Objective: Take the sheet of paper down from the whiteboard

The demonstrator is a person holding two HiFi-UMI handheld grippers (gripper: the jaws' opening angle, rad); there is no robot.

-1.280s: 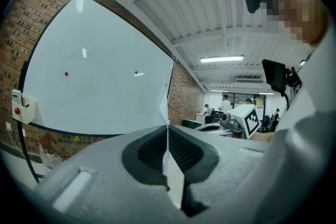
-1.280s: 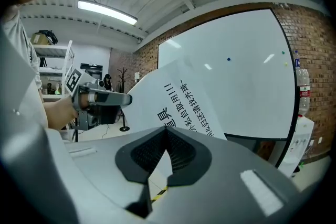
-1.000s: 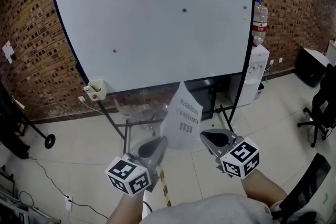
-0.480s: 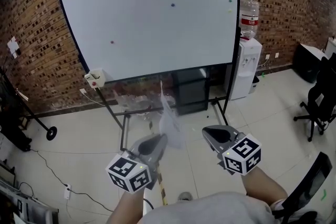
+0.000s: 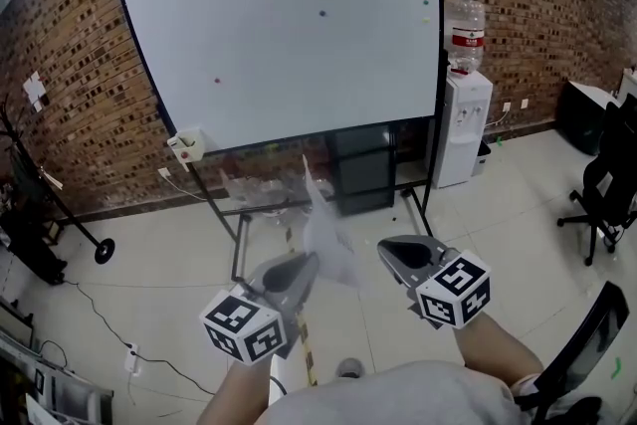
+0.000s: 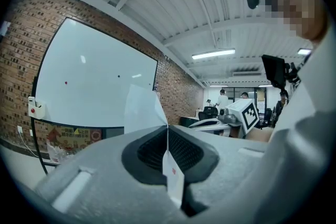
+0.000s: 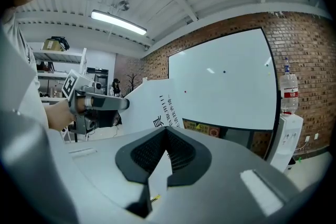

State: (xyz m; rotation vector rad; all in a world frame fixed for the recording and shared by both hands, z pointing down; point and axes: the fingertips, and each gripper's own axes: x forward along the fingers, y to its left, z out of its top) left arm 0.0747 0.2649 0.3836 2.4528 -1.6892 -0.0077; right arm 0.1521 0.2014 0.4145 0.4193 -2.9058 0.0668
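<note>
Head view, left to right: brick wall (image 5: 60, 65) at 9 o'clock; whiteboard (image 5: 289, 55) on its stand spans 11 to 1 o'clock and carries a few small coloured magnets (image 5: 321, 14). Left gripper (image 5: 309, 261) sits at 7 o'clock, jaws together and pinching one edge of the sheet of paper (image 5: 323, 229). The sheet is off the board, in the air below its lower edge, rising toward 12 o'clock from between the two gripper tips and seen almost edge-on. Right gripper (image 5: 384, 250) sits at 5 o'clock, jaws likewise closed; the right gripper view shows a white strip of the sheet clamped in them, with the printed face running off toward 10 o'clock. Water dispenser (image 5: 466, 129) with its bottle (image 5: 464, 20) stands at 2 o'clock, just beside the board's right leg. Office chair (image 5: 607, 189) at 3 o'clock.
</note>
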